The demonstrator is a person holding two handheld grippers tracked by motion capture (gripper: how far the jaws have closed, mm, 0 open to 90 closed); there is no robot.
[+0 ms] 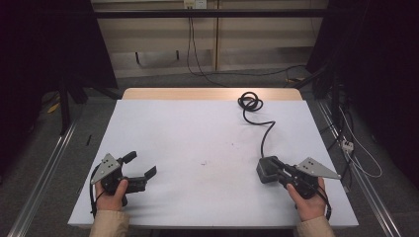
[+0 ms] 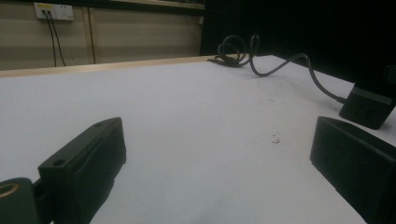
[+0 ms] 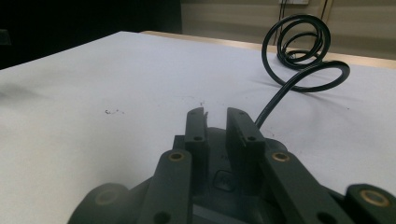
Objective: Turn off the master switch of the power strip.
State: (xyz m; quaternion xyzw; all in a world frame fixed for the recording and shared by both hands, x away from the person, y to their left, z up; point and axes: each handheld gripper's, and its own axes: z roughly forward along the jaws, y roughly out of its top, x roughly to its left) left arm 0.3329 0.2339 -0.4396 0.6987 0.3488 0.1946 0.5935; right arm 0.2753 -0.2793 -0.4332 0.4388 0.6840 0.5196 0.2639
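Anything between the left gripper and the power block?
Nothing visible. The left gripper sits open at the table's near left; the power block is across at the right, in the right gripper. Bare white tabletop lies between, with small dark specks.

A white table (image 1: 197, 138), grey floor (image 1: 99, 113) and wall sockets (image 2: 53, 11).

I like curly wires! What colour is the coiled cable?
Black coiled cable, clearest in the right gripper view.
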